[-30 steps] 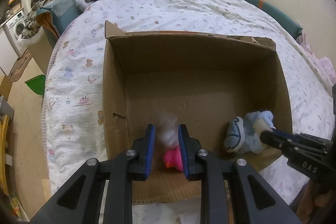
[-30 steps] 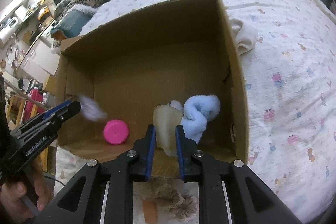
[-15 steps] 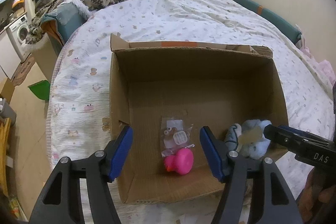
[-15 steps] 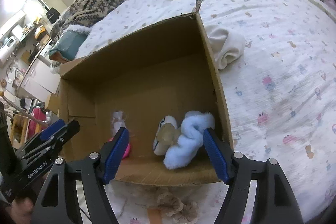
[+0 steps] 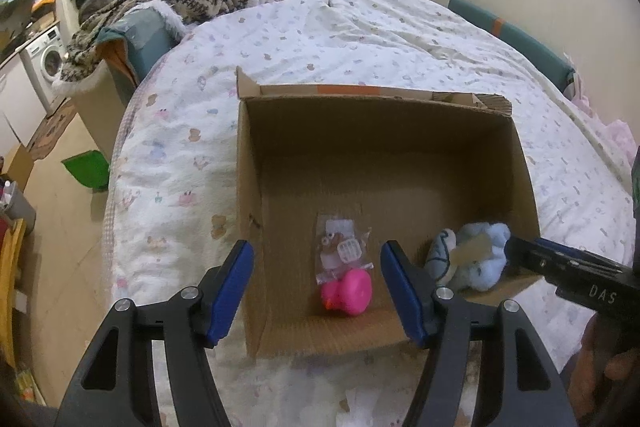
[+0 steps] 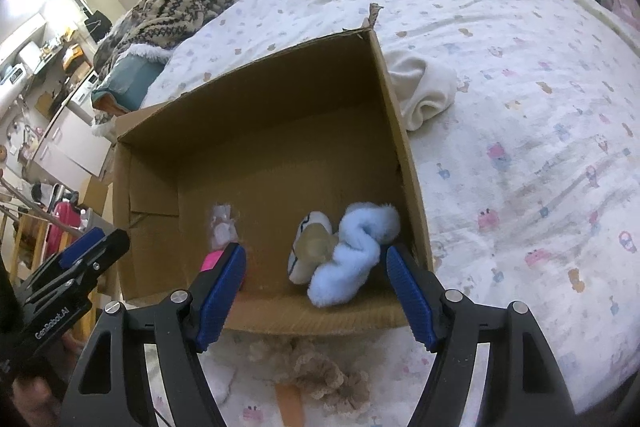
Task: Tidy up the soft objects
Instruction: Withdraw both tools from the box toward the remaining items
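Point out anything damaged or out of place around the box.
The cardboard box has a torn, ragged far corner. A cream cloth lies bunched on the bed against its outside wall, not inside with the toys.

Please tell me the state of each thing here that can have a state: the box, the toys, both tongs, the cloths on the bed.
cardboard box: open on top, on the bed.
pink duck: lying inside the box.
clear packet: lying beside the duck.
blue plush: lying in the box corner.
left tongs: open, empty.
right tongs: open, empty.
white cloth: crumpled, outside the box.
beige scrunchie: outside the box.
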`<state>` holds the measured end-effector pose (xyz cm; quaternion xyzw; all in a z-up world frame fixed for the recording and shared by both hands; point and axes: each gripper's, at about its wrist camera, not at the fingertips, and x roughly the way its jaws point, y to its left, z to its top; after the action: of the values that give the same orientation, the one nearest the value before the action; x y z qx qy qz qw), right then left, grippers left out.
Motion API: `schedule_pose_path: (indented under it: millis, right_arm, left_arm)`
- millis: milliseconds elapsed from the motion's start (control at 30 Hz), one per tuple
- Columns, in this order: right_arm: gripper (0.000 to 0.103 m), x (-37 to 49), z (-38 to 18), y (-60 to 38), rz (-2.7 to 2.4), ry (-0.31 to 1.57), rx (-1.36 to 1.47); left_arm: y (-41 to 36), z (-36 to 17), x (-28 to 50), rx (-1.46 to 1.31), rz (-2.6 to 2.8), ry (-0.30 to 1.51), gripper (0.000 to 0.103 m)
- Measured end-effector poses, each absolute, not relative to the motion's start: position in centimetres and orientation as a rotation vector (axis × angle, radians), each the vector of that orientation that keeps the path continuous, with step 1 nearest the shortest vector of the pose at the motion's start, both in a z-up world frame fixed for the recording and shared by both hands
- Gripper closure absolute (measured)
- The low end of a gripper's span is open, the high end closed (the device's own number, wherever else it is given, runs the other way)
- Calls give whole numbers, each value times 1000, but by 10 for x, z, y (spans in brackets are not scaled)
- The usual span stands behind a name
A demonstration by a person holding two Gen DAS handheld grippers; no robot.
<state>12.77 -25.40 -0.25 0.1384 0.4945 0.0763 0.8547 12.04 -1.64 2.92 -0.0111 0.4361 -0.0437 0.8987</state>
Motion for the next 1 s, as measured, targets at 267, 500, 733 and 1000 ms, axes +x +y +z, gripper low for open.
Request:
schedule_pose_path:
  millis: [267, 500, 733, 1000]
  right_arm:
    - [26, 103, 7, -254, 172, 1024, 257]
    - [26, 80, 4, -252, 176, 1053, 258]
    - [26, 62, -3, -253, 175, 1102, 307]
    - [26, 53, -26, -252, 141, 1202, 368]
  left_arm:
    - [-6, 30, 93, -27, -62, 910, 40]
    - [6, 23, 69, -51, -45, 944, 40]
    - [6, 13, 56, -74, -55, 1000, 40]
    - [6, -8, 54, -152, -59, 1110, 40]
